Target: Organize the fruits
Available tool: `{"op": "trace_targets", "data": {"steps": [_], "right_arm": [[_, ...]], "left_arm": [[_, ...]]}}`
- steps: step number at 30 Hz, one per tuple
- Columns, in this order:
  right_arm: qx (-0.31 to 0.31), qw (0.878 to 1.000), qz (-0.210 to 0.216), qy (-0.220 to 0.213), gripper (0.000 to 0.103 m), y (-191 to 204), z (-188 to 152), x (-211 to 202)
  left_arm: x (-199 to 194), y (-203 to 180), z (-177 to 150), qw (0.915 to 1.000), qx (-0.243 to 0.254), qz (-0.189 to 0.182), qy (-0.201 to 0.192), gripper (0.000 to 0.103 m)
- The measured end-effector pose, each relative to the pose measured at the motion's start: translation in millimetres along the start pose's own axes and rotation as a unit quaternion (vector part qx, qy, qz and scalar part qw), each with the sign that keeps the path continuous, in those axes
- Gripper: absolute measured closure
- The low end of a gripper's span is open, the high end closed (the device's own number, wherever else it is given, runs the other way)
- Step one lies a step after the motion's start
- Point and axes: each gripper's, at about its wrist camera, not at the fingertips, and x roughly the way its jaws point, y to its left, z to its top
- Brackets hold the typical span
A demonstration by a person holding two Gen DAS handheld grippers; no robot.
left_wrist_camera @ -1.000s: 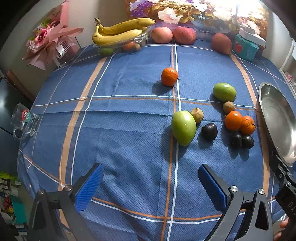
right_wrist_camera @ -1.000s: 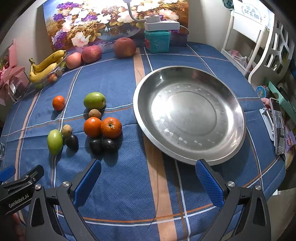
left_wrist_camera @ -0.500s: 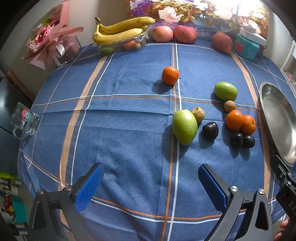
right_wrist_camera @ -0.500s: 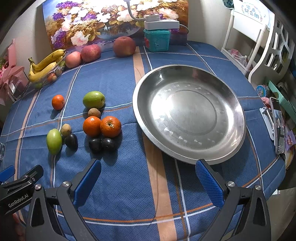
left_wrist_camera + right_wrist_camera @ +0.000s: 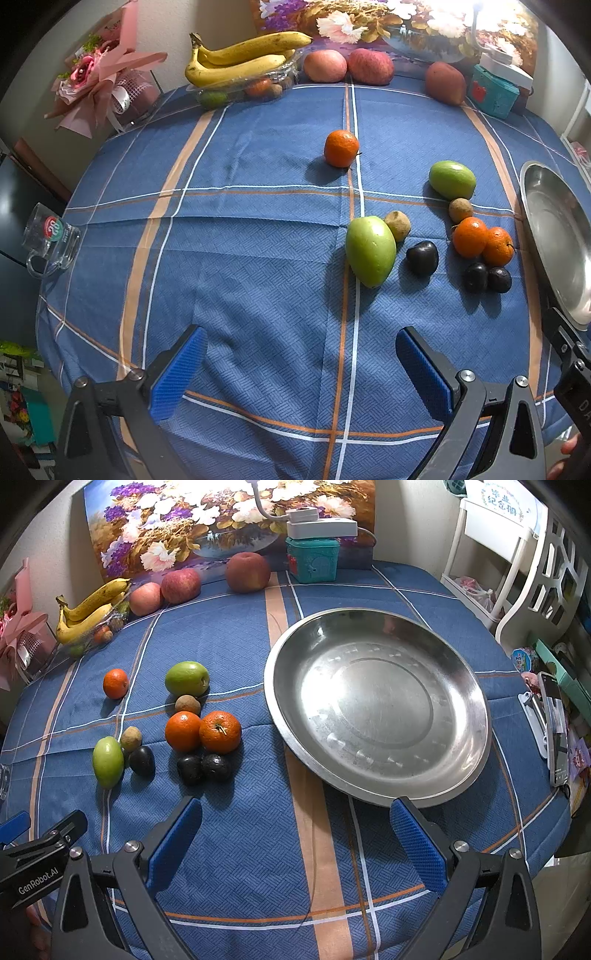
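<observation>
The loose fruit is spread on the blue table (image 5: 258,849), to the left of an empty steel plate (image 5: 476,686), none of it yet in the plate. Nearest the plate two oranges (image 5: 219,732) are set touching each other, with two dark plums (image 5: 203,768) touching just in front of them and a small brown fruit (image 5: 187,704) just behind. A round green fruit (image 5: 187,678) lies behind that. Further left a long green fruit (image 5: 370,251) is laid beside another brown fruit (image 5: 398,225) and a third plum (image 5: 422,257), and a lone orange (image 5: 341,148) sits well apart toward the back. Like kinds are thus only partly paired, which suggests that the sorting has hardly begun and that the plate is meant to receive them.

The plate is placed close beside the cluster, probably so that each carry is short. It is framed by the right hand-held gripper (image 5: 295,838), whose blue pads are spread wide and hold nothing; its right pad overlaps the near rim in the view. The left hand-held gripper (image 5: 299,373) is likewise held apart and empty, above bare cloth short of the long green fruit, which looks the likeliest first pick for that side.

Along the back edge bananas (image 5: 240,61) rest on a clear tray (image 5: 221,94) with small fruit in it, and three apples (image 5: 181,585) are lined against a flower painting (image 5: 177,524). A glass mug (image 5: 51,240) lies at the far left edge, away from the work.
</observation>
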Motion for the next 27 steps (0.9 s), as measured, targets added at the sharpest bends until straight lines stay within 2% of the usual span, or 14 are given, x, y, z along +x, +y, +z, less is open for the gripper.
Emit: {"op": "trace_targets", "data": {"steps": [27], "right_arm": [[-0.002,1.000,0.004,0.002,0.001,0.7,-1.1,1.6]], "left_arm": [[0.7,0.1,0.9,1.0000,0.001,-0.008,0.001,0.000]]}}
